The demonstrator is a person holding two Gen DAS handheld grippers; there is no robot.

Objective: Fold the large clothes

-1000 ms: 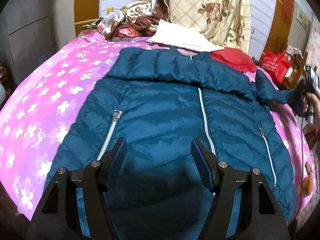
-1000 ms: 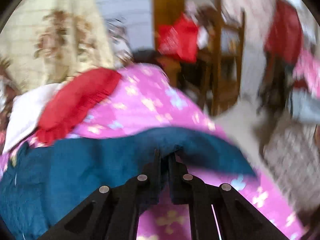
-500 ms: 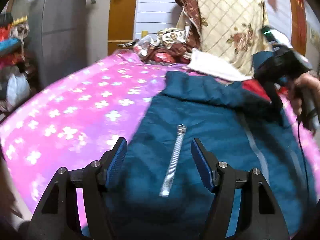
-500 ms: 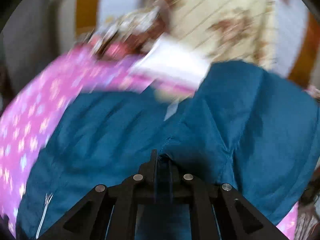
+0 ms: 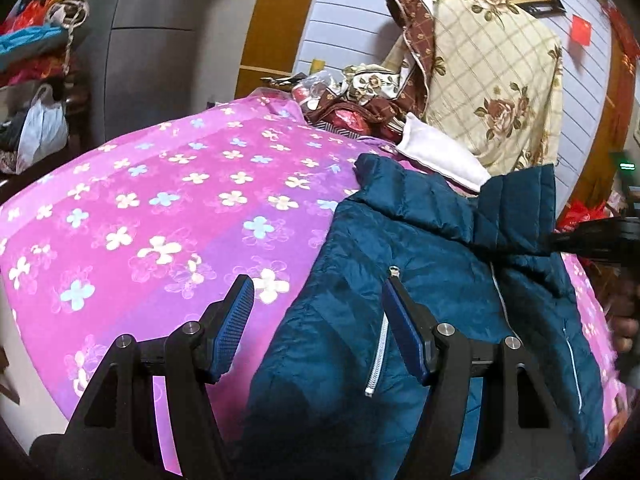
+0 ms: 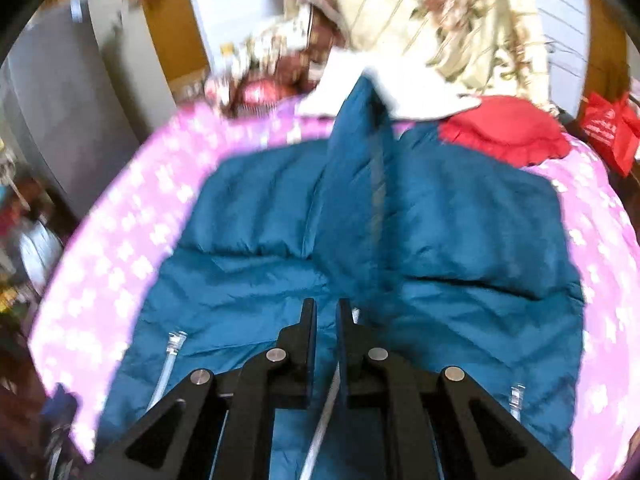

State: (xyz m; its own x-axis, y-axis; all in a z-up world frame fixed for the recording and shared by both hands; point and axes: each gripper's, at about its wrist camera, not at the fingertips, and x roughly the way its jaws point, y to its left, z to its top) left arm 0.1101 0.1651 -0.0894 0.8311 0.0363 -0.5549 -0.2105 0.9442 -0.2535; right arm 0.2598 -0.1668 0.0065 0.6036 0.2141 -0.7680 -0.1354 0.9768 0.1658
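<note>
Teal quilted fabric is what everything here is turning on: the down jacket [image 6: 248, 272] is lying front-up on the bed [image 5: 168, 208], collar toward the white pillow [image 5: 436, 156] and hem toward the person. The right tongs [image 6: 325, 308] are clenched on the jacket's sleeve [image 6: 360, 168], which is rising as a tall ridge over the middle of the jacket, roughly above the central zipper [image 6: 320, 432]; from the left wrist view that cuff [image 5: 520, 208] is hanging in the air above the collar end, well clear of the chest. The left tongs [image 5: 316, 312] are released, fingers spread wide, hovering over the jacket's side edge just beside the pocket zipper [image 5: 378, 352], one finger above the pink sheet and the other above the jacket. To do this step well, I judge the right tongs should be laying the sleeve flat across the chest, cuff pointing toward the far pocket zipper, and lowering before letting go, since puffy slick nylon is likely to spring back or slide. The free left tongs could be pressing down or pinching the side edge beside the pocket zipper so the body is not dragging across the sheet. Trapped air is probably going to fight the crease, so smoothing from the shoulder seam outward should help. The red cushion [image 6: 504, 132] beside the collar is sitting clear of the fold line.
</note>
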